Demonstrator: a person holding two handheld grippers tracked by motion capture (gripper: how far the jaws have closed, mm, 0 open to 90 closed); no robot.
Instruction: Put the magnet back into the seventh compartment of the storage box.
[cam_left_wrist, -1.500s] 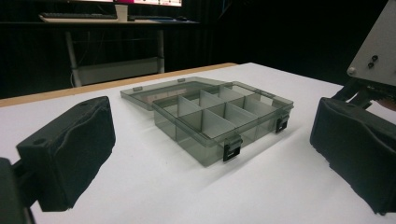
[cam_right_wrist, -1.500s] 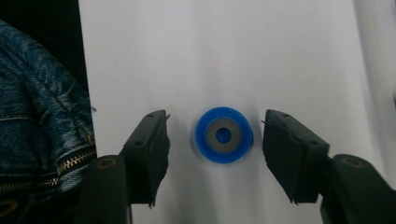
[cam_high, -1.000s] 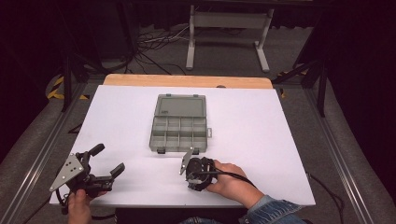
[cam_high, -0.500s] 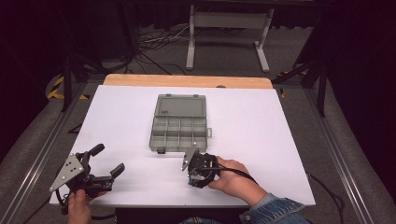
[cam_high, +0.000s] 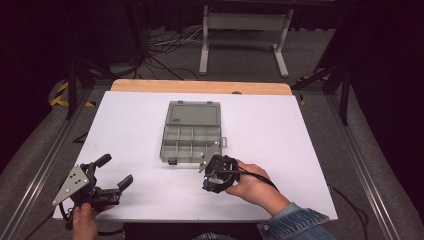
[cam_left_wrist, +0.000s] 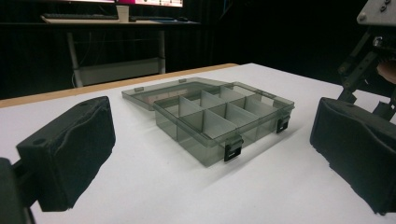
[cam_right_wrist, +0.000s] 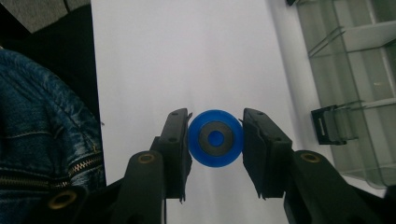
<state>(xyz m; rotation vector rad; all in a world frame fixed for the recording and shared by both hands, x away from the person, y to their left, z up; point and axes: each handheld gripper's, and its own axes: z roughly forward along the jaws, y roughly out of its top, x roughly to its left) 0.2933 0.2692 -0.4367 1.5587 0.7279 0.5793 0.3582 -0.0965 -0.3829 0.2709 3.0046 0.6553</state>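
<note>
White tabletop (cam_high: 300, 140): right tongs (cam_right_wrist: 215, 140) pinch blue disc (cam_right_wrist: 215, 138); left tongs (cam_high: 114, 171) gape empty.

No text, label or number can be read anywhere

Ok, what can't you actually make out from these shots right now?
- Blue disc: in the right gripper view its underside is hidden, so whether it touches the table is unclear; in the high view the right gripper and hand cover it.
- Box: cut off by the right gripper view's edge.
- Box compartments: in the left gripper view the smoky walls hide the near cells' floors.
</note>
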